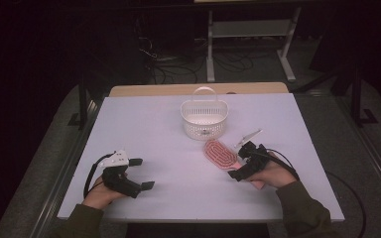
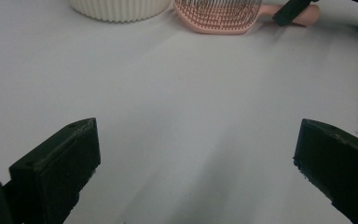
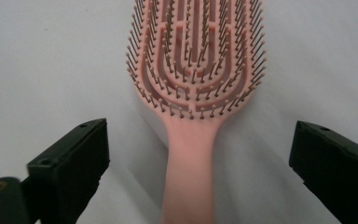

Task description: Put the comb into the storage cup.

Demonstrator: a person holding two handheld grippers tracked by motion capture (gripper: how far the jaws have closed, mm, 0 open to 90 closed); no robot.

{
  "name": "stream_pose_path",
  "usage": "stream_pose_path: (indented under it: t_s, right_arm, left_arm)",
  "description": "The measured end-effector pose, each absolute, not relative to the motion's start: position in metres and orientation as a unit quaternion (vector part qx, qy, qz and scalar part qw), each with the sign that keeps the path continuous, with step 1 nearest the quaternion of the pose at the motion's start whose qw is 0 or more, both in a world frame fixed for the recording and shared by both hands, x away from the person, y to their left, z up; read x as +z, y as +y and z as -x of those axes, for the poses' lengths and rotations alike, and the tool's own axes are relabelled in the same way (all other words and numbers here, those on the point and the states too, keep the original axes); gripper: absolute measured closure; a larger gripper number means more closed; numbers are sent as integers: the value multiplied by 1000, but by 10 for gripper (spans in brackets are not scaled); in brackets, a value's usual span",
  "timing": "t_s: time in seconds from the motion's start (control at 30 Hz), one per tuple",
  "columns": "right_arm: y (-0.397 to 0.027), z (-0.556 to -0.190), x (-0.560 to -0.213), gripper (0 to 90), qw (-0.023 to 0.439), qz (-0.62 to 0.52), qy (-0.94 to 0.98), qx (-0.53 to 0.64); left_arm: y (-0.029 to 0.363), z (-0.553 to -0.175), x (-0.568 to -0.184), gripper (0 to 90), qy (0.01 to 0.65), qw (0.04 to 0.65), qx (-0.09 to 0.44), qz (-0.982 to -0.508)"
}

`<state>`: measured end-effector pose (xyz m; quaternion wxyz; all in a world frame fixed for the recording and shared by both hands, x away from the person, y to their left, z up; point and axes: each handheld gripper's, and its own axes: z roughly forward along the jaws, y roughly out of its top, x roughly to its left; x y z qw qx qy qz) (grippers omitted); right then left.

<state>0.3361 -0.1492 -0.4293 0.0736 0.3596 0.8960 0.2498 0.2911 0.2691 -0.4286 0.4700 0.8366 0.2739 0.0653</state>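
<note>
A pink hairbrush [image 1: 221, 154] lies bristles up on the white table [image 1: 154, 129], right of centre, just in front of a white basket [image 1: 203, 130]. My right gripper [image 1: 240, 161] stands open over the brush's handle. In the right gripper view the handle [image 3: 189, 177] runs up between the two jaws with a clear gap on each side, and the bristled head [image 3: 196, 70] lies beyond the tips. My left gripper [image 1: 142, 173] rests at the front left, open with only bare table between its jaws [image 2: 196, 163]. Far off, its view shows the hairbrush [image 2: 219, 16] and the basket [image 2: 119, 9].
The basket has a hoop handle [image 1: 203, 90] and stands at the middle back of the table. A wooden edge [image 1: 198, 88] runs behind the white top. Beyond it are a metal frame [image 1: 250, 29] and cables on a dark floor.
</note>
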Motion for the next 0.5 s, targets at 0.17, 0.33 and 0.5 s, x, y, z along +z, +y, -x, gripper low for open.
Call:
stream_pose_path:
  t_s: [0.17,0.33,0.5]
  right_arm:
    - [-150,-335,-428,126,67,-362,896,246]
    - [-150,-334,-428,173,62,-358,899,244]
    - [-150,-333,-428,209,58,-361,898,245]
  left_arm:
    - [269,-291,-429,5,274,469,66,-837]
    - [269,-291,-429,4,274,469,65,-837]
    - [269,-291,-428,4,273,469,65,-837]
